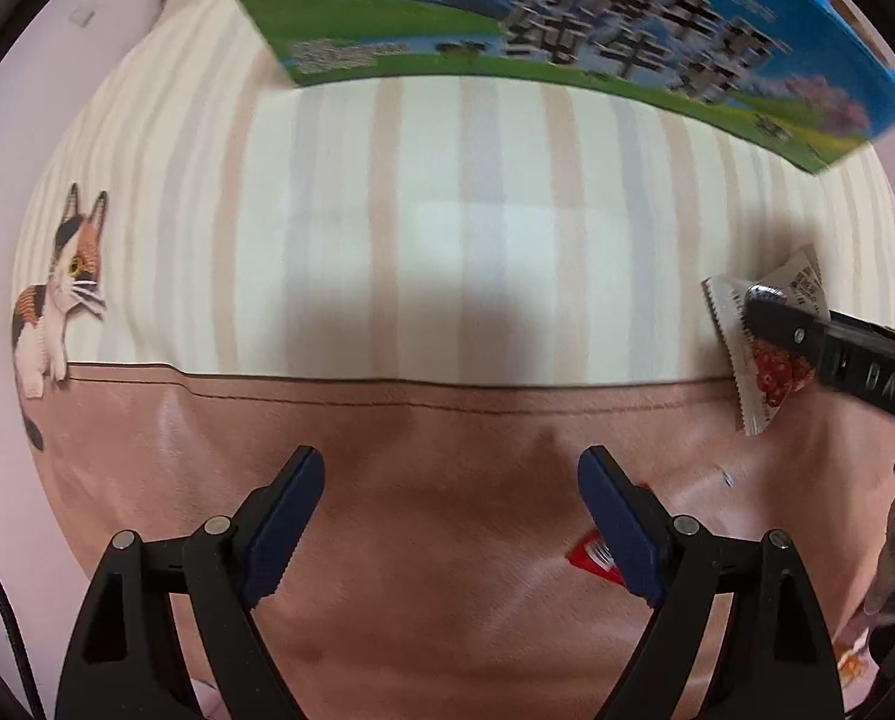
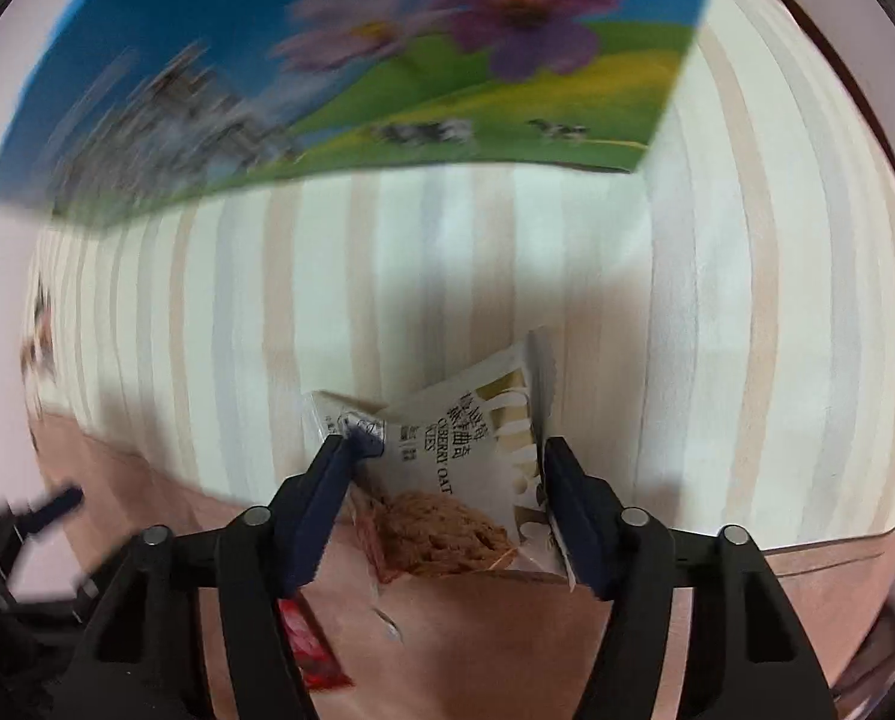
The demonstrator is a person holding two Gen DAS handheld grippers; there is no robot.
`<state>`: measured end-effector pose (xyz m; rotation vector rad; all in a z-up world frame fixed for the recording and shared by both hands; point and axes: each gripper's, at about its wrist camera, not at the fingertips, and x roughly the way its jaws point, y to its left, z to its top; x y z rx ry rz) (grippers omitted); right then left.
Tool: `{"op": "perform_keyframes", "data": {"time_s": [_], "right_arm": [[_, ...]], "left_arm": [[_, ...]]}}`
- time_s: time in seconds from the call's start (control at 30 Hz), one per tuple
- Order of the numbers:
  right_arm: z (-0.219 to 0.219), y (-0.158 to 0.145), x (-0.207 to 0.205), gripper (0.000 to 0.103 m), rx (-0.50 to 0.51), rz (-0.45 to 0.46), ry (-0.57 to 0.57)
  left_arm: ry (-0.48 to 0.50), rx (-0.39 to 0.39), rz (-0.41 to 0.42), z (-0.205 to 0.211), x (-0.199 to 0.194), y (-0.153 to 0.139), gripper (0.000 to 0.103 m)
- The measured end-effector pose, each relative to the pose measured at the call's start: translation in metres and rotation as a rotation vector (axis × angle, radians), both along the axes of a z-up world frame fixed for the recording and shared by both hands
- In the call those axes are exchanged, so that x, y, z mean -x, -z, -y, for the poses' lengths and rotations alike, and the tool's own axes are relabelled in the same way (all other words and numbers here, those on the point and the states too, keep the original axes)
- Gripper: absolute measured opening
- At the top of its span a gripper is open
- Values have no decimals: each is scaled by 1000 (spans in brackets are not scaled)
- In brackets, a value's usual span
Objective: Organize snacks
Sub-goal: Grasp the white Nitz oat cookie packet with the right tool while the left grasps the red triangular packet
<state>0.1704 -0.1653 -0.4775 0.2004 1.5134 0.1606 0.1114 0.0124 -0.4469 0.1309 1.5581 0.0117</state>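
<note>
My right gripper (image 2: 444, 468) is shut on a white cranberry oat cookie packet (image 2: 447, 480), held above the striped cloth. The same packet (image 1: 759, 348) and the right gripper's finger show at the right of the left wrist view. My left gripper (image 1: 450, 480) is open and empty above the pink band of the cloth. A big blue and green milk carton box (image 1: 567, 18) stands at the far side; it also shows in the right wrist view (image 2: 387, 60). A red snack packet (image 1: 591, 558) lies on the pink cloth by my left gripper's right finger, and under my right gripper (image 2: 309, 648).
A striped cream tablecloth (image 1: 387, 240) with a pink border (image 1: 447, 540) and a printed calico cat (image 1: 57, 294) covers the table. A pale wall lies to the left. Another snack packet (image 1: 855, 660) peeks in at the lower right edge.
</note>
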Motion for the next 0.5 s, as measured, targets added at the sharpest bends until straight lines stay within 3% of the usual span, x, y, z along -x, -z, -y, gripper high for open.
{"op": "perform_keyframes", "data": {"time_s": [0.27,0.47,0.5], "right_arm": [[34,-2,54,64,38,-45,-33],[54,2,83,64,12,-59,30],[54,4,86,64,8,-59,41]], "left_arm": [[136,168,-165,47,25,23,86],[86,263,-327,62,35,67,86],[74,256,-323,61,36,70,74]]}}
